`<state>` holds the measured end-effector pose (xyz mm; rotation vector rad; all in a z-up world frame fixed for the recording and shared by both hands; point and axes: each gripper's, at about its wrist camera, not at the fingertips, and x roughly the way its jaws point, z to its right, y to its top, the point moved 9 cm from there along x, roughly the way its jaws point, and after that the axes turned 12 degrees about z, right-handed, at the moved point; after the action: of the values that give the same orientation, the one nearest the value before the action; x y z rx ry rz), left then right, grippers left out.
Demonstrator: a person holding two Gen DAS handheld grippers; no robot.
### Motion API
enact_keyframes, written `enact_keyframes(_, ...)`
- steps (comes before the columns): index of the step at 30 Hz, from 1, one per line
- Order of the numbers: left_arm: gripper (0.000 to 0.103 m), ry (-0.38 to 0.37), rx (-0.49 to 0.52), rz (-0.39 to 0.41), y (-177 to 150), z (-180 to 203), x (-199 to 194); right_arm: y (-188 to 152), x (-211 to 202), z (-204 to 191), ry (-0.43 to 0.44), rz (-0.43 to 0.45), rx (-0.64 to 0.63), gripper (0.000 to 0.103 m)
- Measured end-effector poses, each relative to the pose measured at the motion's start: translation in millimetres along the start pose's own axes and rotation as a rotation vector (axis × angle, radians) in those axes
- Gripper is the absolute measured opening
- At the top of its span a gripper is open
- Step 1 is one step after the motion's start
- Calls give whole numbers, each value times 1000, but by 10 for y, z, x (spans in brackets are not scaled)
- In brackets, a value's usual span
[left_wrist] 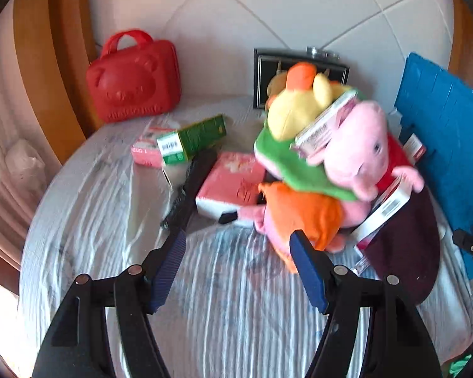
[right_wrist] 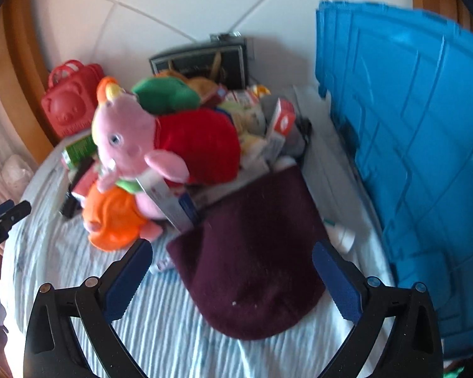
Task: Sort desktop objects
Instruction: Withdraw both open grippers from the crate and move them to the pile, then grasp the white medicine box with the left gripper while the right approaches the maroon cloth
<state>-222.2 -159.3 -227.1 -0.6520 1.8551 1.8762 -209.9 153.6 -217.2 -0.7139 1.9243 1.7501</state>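
Observation:
A heap of objects lies on a table with a striped cloth (left_wrist: 224, 299). A pink pig plush in a red dress (left_wrist: 359, 154) (right_wrist: 132, 145) tops the heap, with a yellow and green plush (left_wrist: 296, 116) and a pig plush in orange (left_wrist: 302, 214) (right_wrist: 110, 220) beside it. A dark maroon cloth (right_wrist: 252, 258) (left_wrist: 406, 245) lies at the front. My left gripper (left_wrist: 238, 242) is open and empty, just short of the orange plush. My right gripper (right_wrist: 233, 252) is open and empty, its jaws either side of the maroon cloth.
A blue plastic crate (right_wrist: 410, 145) (left_wrist: 447, 145) stands on the right. A red bear case (left_wrist: 132, 78) and a dark flask box (left_wrist: 299, 63) stand at the back. A green carton (left_wrist: 192, 138), pink boxes (left_wrist: 227, 179) and a black comb (left_wrist: 189, 192) lie left of the heap.

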Motion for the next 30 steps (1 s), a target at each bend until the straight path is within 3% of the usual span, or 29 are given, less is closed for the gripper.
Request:
enact_keyframes(3,68,-44,7,-20,-78,140,75,-146,95,68,-27,-45,26,102)
enact_keyframes(5,68,-77,34,-12,-79,377,136,-171,137,107,-33,-56,25,86)
enact_keyframes(7,68,-113,50,-11,-76,624,196,-188,185,174,-60,-71,13,79)
enact_keyframes(15,68,-236,148,-5,-136,1650,478,-276,269,567,-90,-120,6,82)
enact_keyframes(20,68,-250,171,-1,-100,2007,739,-467,331,754,-78,-172,16,94)
enact_keyframes(22,57,-271,162,8,-62,2109,842,-525,356,783,-69,-190,20,97)
enact_keyframes(23,28,-304,151,0,-53,2153,879,-563,378,801,-65,-202,24,99)
enact_keyframes(26,22,-319,130,-12,-33,2147,879,-647,446,821,-51,-226,38,103)
enact_keyframes(30,22,-324,143,17,-13,1990,590,-751,560,831,-18,-255,95,103)
